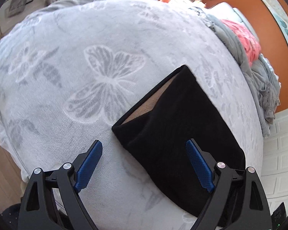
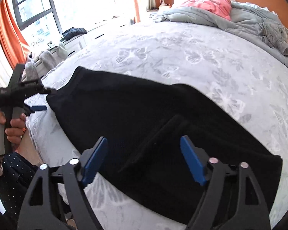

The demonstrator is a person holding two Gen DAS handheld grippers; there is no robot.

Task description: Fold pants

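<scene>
Left tool (image 1: 144, 164) fingers spread apart, holding nothing, over the near corner of the black pants (image 1: 174, 122) lying on the butterfly-print bed cover (image 1: 86, 76). Right wrist view: right tool (image 2: 144, 161) also spread apart above the pants (image 2: 134, 111); left tool (image 2: 38, 103) sits at their far-left edge. Lettering on its body is too blurred to read.

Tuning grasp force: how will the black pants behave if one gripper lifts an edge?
Probably floppy: the black pants lie flat and follow the bedspread. Their open end gapes, so layers may separate when lifted. The knit looks thick and textured, so it should grip the fingertips, not slip.
</scene>
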